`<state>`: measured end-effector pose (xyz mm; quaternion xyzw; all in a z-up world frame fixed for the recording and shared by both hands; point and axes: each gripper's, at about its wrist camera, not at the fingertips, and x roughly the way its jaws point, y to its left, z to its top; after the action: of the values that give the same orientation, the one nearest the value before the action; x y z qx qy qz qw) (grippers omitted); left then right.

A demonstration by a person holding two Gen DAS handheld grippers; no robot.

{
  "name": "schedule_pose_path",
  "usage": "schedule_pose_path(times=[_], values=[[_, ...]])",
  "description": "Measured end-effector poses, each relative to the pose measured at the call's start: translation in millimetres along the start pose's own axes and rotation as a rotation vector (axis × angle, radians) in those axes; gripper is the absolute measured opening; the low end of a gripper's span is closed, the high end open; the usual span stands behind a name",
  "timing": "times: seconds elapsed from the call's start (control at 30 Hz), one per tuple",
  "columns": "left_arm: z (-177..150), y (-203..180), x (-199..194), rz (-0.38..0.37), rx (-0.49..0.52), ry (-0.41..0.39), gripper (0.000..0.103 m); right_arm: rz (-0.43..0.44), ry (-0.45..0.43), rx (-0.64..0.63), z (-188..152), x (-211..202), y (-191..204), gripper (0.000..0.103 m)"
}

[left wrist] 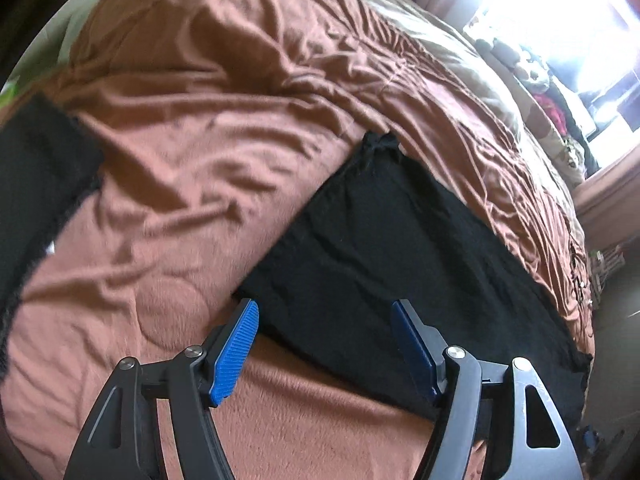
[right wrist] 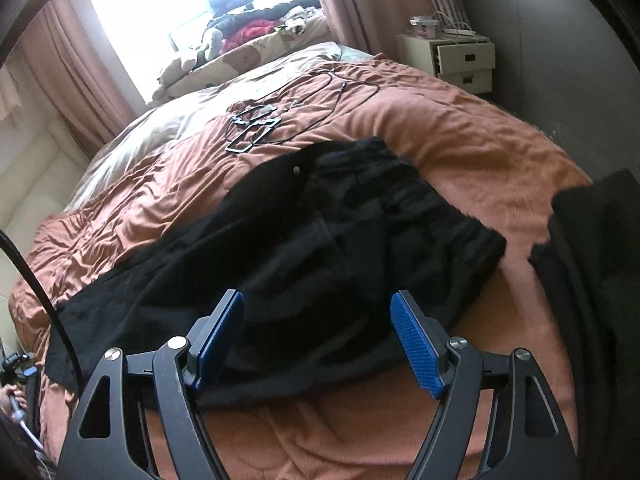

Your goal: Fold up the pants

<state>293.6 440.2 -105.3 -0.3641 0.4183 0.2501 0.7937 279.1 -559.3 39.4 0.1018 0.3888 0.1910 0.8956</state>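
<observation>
I see plain black fabric pants (right wrist: pixel 320 240) across a rust-brown quilted bedspread (right wrist: pixel 460 140). My grippers' ribbed finger pads (left wrist: pixel 236 352) are bright blue. At upper left of the right view hang dusty pink curtains (right wrist: pixel 68 72).

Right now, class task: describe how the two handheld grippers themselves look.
Both the left gripper and right gripper match: matte black linkage arms with triangular cutouts and silver pivot pins, ending in two fingers faced with ribbed blue pads. No markings or sleeves show.
</observation>
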Motion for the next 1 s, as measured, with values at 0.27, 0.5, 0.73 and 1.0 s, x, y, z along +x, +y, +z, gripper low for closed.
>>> schedule_pose_path(times=[0.27,0.5,0.73,1.0], values=[[-21,23,18,-0.037,-0.102,0.027,0.063,-0.005,0.028,0.055,-30,-4,-29,0.075],[-27,37,38,-0.106,-0.227,0.011,0.062,0.022,0.051,0.128,-42,10,-38,0.075],[-28,48,38,-0.163,-0.312,-0.107,0.049,0.049,0.015,0.250,-48,20,-55,0.075],[-26,44,45,-0.180,-0.298,-0.109,0.044,0.134,-0.058,0.471,-61,28,-88,0.075]])
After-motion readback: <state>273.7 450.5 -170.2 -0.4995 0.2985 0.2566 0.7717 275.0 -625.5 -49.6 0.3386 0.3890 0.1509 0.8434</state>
